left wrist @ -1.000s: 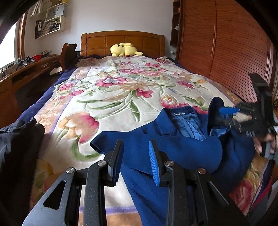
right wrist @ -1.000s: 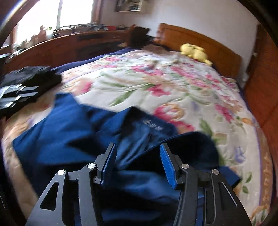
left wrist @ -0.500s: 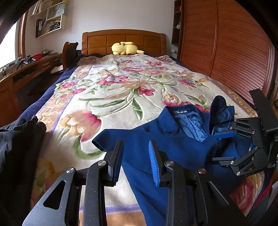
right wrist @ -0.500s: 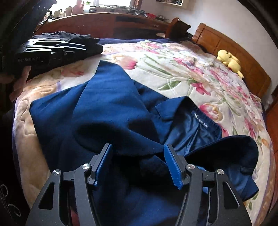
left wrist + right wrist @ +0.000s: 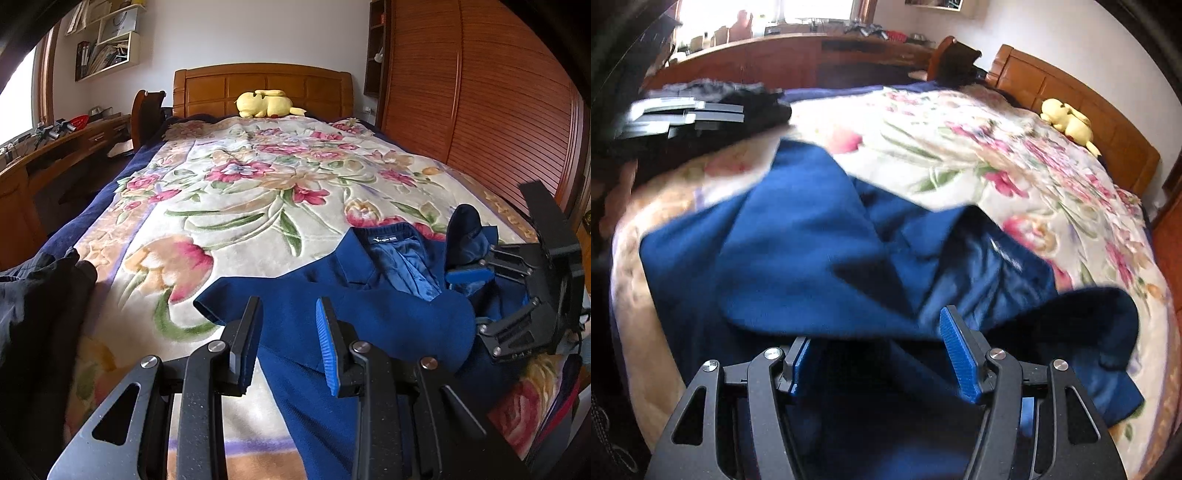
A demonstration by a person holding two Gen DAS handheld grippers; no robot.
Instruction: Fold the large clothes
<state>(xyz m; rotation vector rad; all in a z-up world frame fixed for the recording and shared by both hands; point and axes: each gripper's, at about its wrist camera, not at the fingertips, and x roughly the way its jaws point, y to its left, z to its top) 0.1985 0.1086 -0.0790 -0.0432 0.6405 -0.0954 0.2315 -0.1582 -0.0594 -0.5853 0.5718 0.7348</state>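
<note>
A large navy blue jacket [image 5: 369,314] lies rumpled on the floral bedspread [image 5: 240,206] near the foot of the bed, collar and shiny lining up. My left gripper [image 5: 288,343] is open and empty, just above the jacket's left edge. My right gripper [image 5: 476,295] shows from the side at the jacket's right, jaws apart with cloth between them. In the right wrist view the right gripper [image 5: 875,354] is open and low in the jacket [image 5: 812,258]; a fold of cloth covers its left fingertip.
A dark garment [image 5: 40,314] lies at the bed's left edge. A yellow plush toy [image 5: 267,103] sits by the wooden headboard [image 5: 258,85]. A desk [image 5: 55,147] runs along the left, a slatted wooden wall [image 5: 498,110] along the right.
My right gripper has dropped from above the jacket down into its folds and stays open. The left gripper has shifted slightly and stays open.
</note>
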